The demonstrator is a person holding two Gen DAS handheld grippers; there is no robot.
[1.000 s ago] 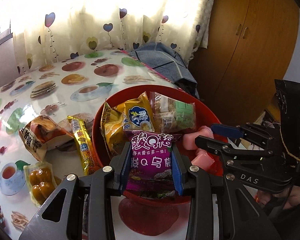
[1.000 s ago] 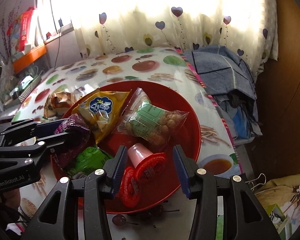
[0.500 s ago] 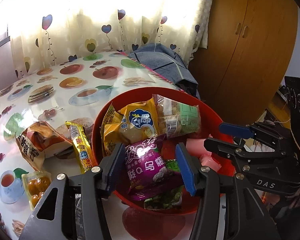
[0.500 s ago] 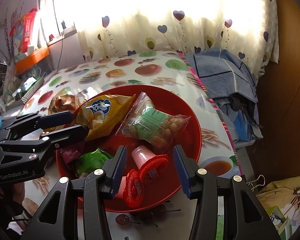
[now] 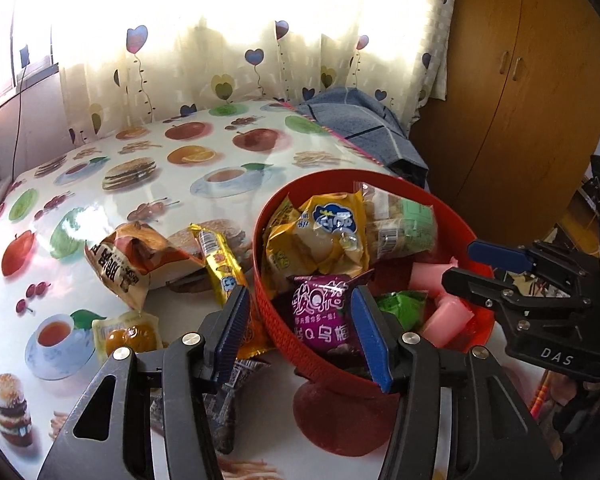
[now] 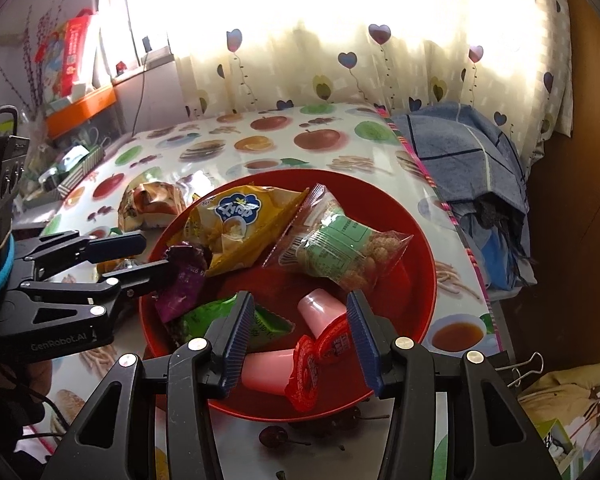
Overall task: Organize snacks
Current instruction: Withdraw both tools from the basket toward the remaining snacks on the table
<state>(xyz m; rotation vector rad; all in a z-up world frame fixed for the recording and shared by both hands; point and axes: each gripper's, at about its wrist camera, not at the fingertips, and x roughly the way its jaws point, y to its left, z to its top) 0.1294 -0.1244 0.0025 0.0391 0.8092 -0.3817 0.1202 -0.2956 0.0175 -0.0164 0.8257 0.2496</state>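
A red bowl (image 5: 268,312) (image 6: 416,240) stands near the table's right edge. In it lie a purple packet (image 5: 320,316) (image 6: 184,280), a yellow packet (image 5: 332,232) (image 6: 236,224), a clear green-labelled packet (image 5: 404,228) (image 6: 340,248), a green packet (image 5: 400,308) (image 6: 228,320) and pink jelly cups (image 5: 444,316) (image 6: 320,312). My left gripper (image 5: 300,332) (image 6: 152,256) is open, its fingers astride the bowl's left wall, with the purple packet lying loose between them. Over the jelly cups, my right gripper (image 6: 300,336) (image 5: 460,266) stands open.
On the fruit-print tablecloth (image 5: 160,184) left of the bowl lie a brown packet (image 5: 128,260), a yellow stick packet (image 5: 220,264), a clear pack of orange sweets (image 5: 128,336) and a dark packet (image 5: 236,384). A blue cloth (image 6: 472,152) hangs off the right edge; a wooden wardrobe (image 5: 520,100) stands behind.
My left gripper opened and let go of the purple packet, which now lies in the bowl. That gripper then shifted left, so one finger is outside the bowl. The right gripper stayed put.
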